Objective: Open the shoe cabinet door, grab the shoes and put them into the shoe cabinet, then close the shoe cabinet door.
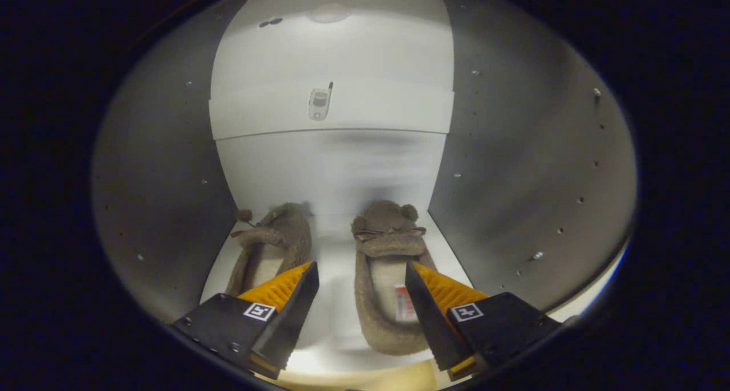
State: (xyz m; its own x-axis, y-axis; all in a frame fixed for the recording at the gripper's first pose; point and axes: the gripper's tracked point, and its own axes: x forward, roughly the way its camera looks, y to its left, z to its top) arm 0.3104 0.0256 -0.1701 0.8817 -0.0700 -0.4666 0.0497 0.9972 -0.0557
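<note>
Both fuzzy brown slippers (pixel 383 277) lay side by side on the white shoe cabinet shelf (pixel 336 248). The gripper (pixel 361 300) hovered with fingers spread, empty. Judging by this, only the door remained to close.

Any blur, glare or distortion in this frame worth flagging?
Gripper view: fisheye bends the cabinet side walls; back panel smeared by blur; slippers fairly sharp beyond the open hand-held gripper; light falls off at the edges; no strong glare.
</note>
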